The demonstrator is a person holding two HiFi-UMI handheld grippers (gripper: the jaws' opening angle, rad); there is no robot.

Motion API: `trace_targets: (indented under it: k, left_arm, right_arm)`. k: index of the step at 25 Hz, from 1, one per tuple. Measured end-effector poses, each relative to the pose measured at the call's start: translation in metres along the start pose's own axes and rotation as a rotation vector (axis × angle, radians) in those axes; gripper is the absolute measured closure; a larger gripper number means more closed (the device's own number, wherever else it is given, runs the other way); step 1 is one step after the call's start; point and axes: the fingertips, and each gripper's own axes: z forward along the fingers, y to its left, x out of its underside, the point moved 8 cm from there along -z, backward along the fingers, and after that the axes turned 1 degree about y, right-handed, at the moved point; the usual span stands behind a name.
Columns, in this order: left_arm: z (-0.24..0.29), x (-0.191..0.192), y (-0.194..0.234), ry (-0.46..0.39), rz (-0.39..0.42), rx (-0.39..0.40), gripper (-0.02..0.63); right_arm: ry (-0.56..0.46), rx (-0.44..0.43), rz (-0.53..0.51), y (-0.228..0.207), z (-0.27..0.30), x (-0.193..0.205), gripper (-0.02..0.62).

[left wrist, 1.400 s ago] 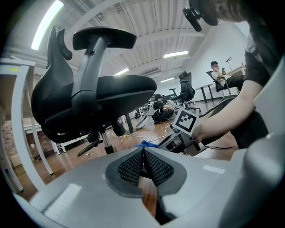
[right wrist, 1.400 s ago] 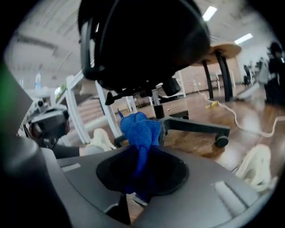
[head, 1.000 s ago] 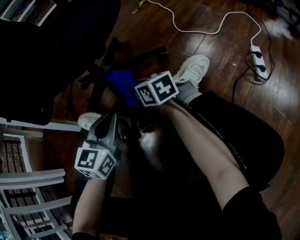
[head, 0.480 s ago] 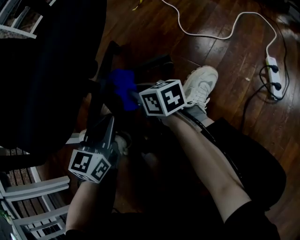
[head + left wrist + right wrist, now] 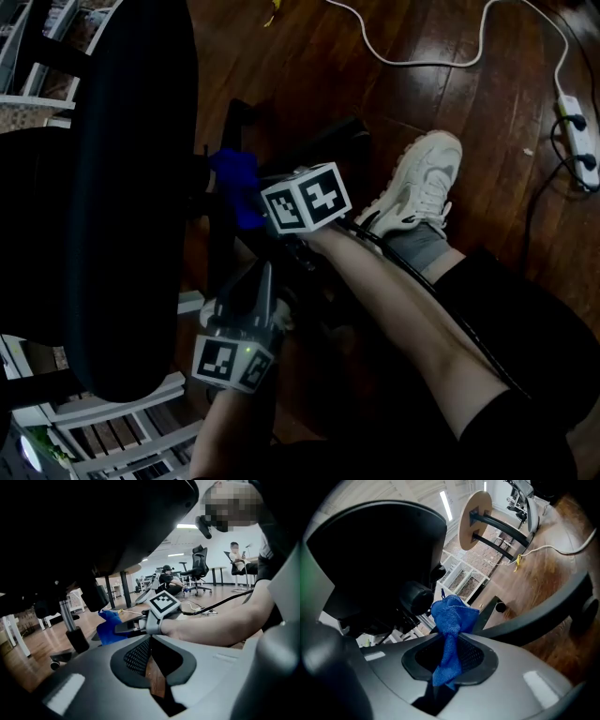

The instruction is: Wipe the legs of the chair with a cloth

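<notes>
blue cloth [image 5: 452,613] pinched in the right gripper [image 5: 449,641], jaws closed on its thin middle, with a bunched head past the tips and a short tail hanging back inside. held at the black chair leg [image 5: 534,611], near where this leg joins the central column [image 5: 76,639], under the seat [image 5: 122,206]; not possible to tell if really touching the leg or just above it. left gripper [image 5: 151,665] lower and nearer to the person, holding nothing, jaws only narrowly apart with wooden floor [image 5: 422,94] visible in the gap.

probably in the middle of wiping one leg. some ways to go wrong from here: may slip out of the jaws if dragged hard along the leg, because only a thin part is pinched; may scrape with bare jaw tips if pressed too deep; may catch on the castor [image 5: 585,613] and roll the chair away, with nothing steadying it.

long axis of the cloth along the jaws, head pointing away from the person toward the column, in the head view to the left. long axis of the leg from the hub outward, low over the floor.
</notes>
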Motion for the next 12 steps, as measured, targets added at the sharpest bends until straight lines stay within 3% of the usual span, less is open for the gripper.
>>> trace_targets:
  k: [4, 7, 12]
  left_arm:
    - [-0.001, 0.006, 0.007, -0.007, -0.046, -0.043, 0.600]
    - [-0.005, 0.010, 0.006, 0.010, -0.078, -0.087, 0.600]
    - [-0.005, 0.006, 0.009, 0.025, -0.015, -0.087, 0.600]
  right_arm:
    - [-0.014, 0.068, -0.095, 0.005, 0.035, -0.013, 0.503]
    - [0.041, 0.140, -0.149, 0.011, 0.055, -0.009, 0.504]
    - [0.102, 0.295, -0.275, 0.004, 0.057, -0.011, 0.503]
